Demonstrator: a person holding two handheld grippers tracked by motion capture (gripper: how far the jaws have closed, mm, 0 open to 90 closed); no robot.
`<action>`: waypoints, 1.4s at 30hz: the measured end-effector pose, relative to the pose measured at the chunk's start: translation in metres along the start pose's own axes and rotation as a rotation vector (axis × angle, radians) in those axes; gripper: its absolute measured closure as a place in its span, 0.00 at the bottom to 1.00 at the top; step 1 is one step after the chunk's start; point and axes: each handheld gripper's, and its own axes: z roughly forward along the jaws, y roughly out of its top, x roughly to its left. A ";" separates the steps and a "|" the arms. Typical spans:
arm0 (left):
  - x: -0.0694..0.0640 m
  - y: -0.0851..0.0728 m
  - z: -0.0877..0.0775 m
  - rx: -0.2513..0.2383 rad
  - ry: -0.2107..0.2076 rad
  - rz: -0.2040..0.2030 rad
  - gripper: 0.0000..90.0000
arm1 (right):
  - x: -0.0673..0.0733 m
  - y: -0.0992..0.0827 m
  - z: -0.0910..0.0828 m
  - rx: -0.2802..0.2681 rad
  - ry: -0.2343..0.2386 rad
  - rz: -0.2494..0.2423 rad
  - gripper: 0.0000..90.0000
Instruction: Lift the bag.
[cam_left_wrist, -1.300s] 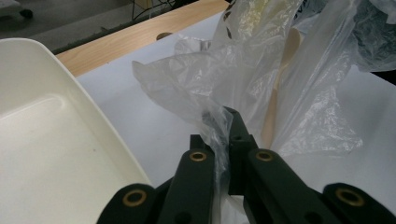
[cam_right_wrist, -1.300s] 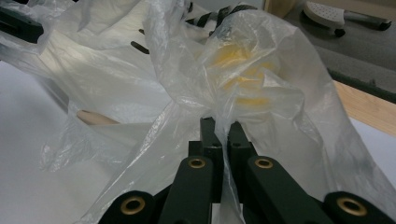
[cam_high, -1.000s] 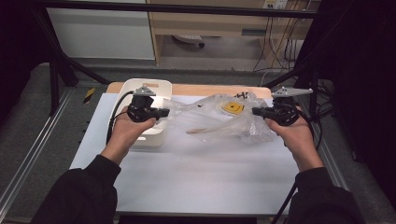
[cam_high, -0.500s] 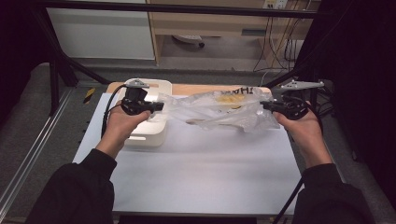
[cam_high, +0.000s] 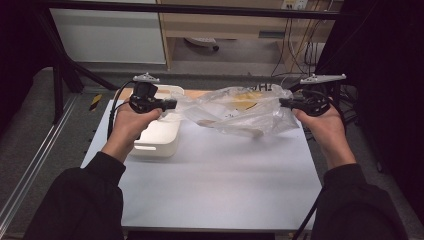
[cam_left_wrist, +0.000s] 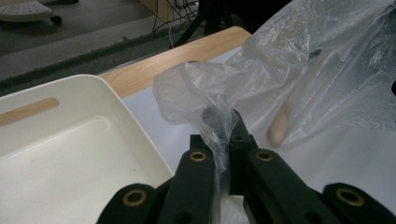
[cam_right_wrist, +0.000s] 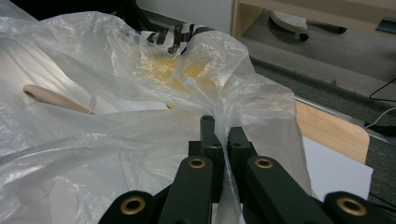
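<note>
At the left, over the white tray (cam_high: 152, 145), one end of the clear plastic bag (cam_high: 240, 112) is pinched in the closed left tongs (cam_high: 172, 104). The bag, with a wooden utensil (cam_high: 235, 127) inside, is held stretched above the bench (cam_high: 220, 185). Its right end is clamped in the closed right tongs (cam_high: 282, 103); lifting appears done, while emptying or placing is judged left.

Black tongs (cam_left_wrist: 223, 135) with brass-ringed screws and grey three-cornered top plates trail black cables beside black sleeves (cam_high: 80, 200).
</note>
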 end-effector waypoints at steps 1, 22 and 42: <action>0.000 0.002 0.000 -0.001 0.001 0.000 1.00 | -0.001 0.001 0.001 0.001 -0.003 0.000 1.00; 0.013 0.011 -0.007 -0.033 0.065 -0.015 1.00 | -0.004 0.028 0.005 -0.007 -0.030 0.000 1.00; 0.028 0.015 0.005 -0.074 0.116 -0.013 1.00 | -0.009 0.039 0.025 0.017 -0.050 -0.015 1.00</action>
